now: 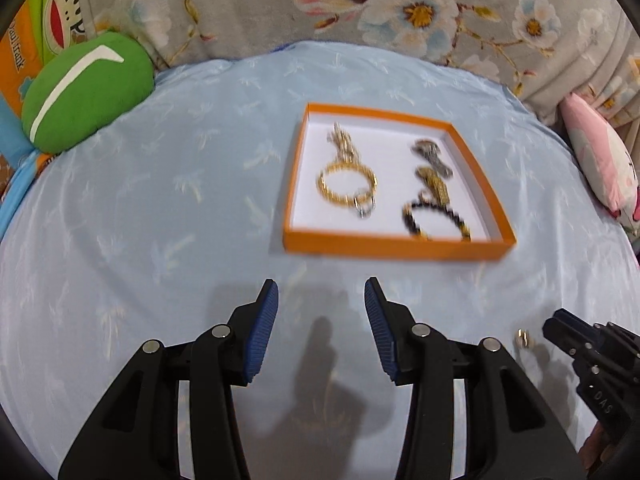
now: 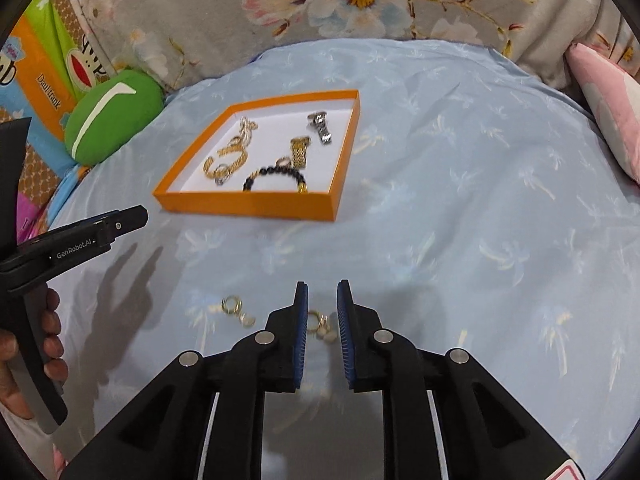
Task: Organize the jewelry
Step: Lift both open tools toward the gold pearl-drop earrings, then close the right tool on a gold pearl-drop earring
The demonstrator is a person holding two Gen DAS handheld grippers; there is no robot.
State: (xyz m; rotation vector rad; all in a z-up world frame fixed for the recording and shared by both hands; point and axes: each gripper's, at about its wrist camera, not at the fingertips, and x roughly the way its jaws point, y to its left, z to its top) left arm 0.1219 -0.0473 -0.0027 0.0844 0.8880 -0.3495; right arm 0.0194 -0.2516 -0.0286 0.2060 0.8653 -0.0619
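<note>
An orange tray (image 1: 396, 246) (image 2: 248, 202) lies on the blue cloth and holds a gold chain bracelet (image 1: 346, 182) (image 2: 226, 160), a black bead bracelet (image 1: 436, 220) (image 2: 276, 176), a gold clasp piece (image 2: 300, 152) and a silver one (image 2: 322, 124). My left gripper (image 1: 322, 292) is open and empty, in front of the tray. My right gripper (image 2: 322, 292) is open, its jaws either side of a gold earring (image 2: 322, 324) on the cloth. A second gold earring (image 2: 236, 308) (image 1: 523, 338) lies to its left.
A green cushion (image 1: 86, 92) (image 2: 110, 114) sits at the far left by an orange printed bag (image 2: 40, 80). A pink pillow (image 1: 600, 160) (image 2: 608, 100) lies at the right. A floral blanket (image 1: 320, 0) runs along the back.
</note>
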